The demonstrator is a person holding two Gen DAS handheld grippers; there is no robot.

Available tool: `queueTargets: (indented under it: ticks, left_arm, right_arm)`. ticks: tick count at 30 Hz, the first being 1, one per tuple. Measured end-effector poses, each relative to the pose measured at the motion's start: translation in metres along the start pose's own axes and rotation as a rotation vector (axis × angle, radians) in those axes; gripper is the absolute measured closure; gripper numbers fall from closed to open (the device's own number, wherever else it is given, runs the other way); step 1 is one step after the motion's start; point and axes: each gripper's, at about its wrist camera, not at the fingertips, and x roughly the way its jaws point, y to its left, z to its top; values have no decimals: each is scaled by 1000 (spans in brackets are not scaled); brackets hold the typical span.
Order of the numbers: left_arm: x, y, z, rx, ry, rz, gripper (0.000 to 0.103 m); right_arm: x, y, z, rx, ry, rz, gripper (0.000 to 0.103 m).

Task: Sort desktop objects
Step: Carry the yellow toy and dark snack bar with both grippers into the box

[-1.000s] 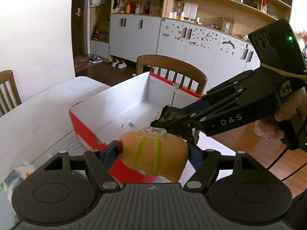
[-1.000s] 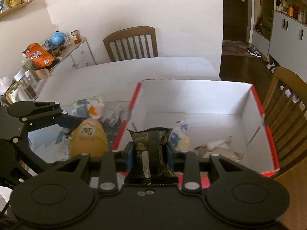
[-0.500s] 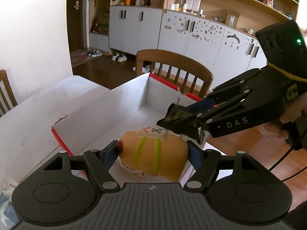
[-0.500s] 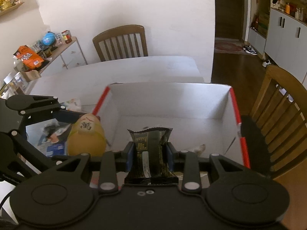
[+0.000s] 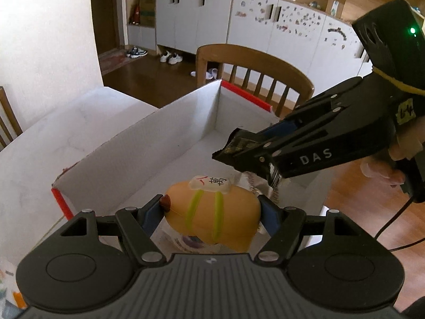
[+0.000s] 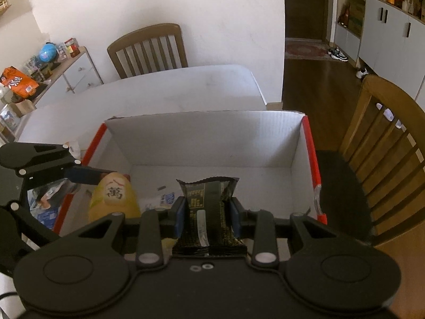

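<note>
My left gripper is shut on a yellow squishy toy with green straps and a white mahjong tile on top. It hangs over the near end of an open white cardboard box with red edges. My right gripper is shut on a black snack packet, also above the box. The right gripper shows in the left wrist view, just beyond the toy. The toy and the left gripper's fingers show at the left in the right wrist view.
The box stands on a white table. Small packets lie on the box floor. Wooden chairs stand at the table's far end and beside the box. Clutter lies on the table left of the box.
Both grippers have moved forward over the box with their loads. The toy and the packet now hang above the box's inside instead of at its near wall.
</note>
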Motion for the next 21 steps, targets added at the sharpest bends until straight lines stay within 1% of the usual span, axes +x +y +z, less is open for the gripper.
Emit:
queueTargets:
  ticks: [6, 10, 16, 21]
  left_arm:
    - [20, 6, 14, -6, 34, 18, 28]
    - [36, 13, 22, -45, 55, -6, 28]
    - [57, 19, 27, -43, 101, 7, 28]
    - [70, 28, 26, -81, 132, 19, 28]
  right_arm:
    - [23, -13, 10, 18, 35, -14, 70]
    - [36, -20, 14, 33, 60, -27, 70]
    - [56, -27, 17, 44, 94, -51, 70]
    - [65, -30, 16, 65, 117, -54, 70]
